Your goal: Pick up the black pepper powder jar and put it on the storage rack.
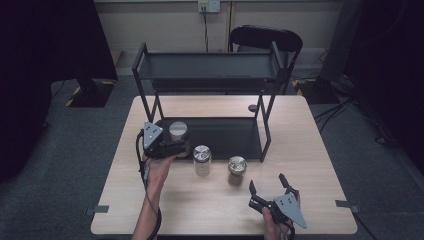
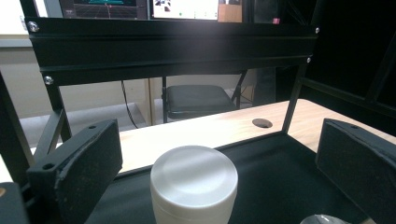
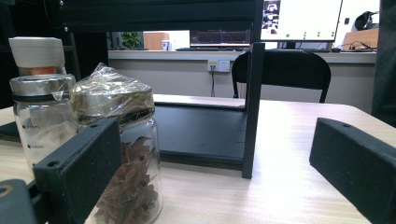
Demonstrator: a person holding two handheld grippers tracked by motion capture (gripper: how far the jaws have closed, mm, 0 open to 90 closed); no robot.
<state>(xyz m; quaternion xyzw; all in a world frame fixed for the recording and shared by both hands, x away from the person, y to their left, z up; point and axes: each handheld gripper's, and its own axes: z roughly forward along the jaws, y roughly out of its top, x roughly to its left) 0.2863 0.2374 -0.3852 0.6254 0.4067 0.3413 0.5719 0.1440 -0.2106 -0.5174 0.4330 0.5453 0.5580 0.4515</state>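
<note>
Pale wood-grain worktop [image 1: 310,165], black shelf rack [image 1: 210,70], white-lidded jar [image 2: 194,179], silver-capped jars [image 1: 202,153], brown contents, black claws.

Overhead cam fwd-down; tool cams low, both facing rack [image 1: 210,100].

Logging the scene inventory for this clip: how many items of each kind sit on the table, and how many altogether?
Jars: 3, a white-lidded jar between the left gripper's jaws, a clear jar, and a jar of brown dried pieces
Black two-tier racks: 1
Total: 4
</note>
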